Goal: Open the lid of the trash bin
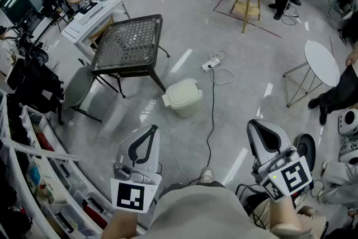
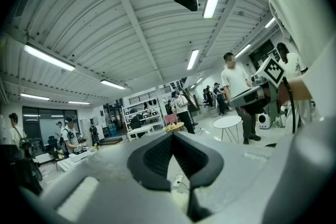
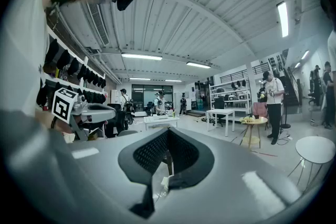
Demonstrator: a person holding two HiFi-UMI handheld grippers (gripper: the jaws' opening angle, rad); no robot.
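The trash bin [image 1: 183,97] is small and cream-white. It stands on the grey floor with its lid down, right of a black mesh table. Both grippers are held low near my body, well short of the bin. My left gripper [image 1: 153,129] points towards it, jaws shut with nothing between them. My right gripper [image 1: 253,123] is further right, also shut and empty. In the left gripper view the closed jaws [image 2: 174,135] fill the bottom, aimed across the room. The right gripper view shows its own closed jaws [image 3: 167,131] the same way. The bin is hidden in both gripper views.
A black mesh table [image 1: 128,42] stands left of the bin, with a grey chair [image 1: 78,87] beside it. A power strip [image 1: 210,64] and its cable [image 1: 211,120] run past the bin's right side. A white round table [image 1: 321,61] is at right, storage shelves [image 1: 33,176] at left, and people stand around the room.
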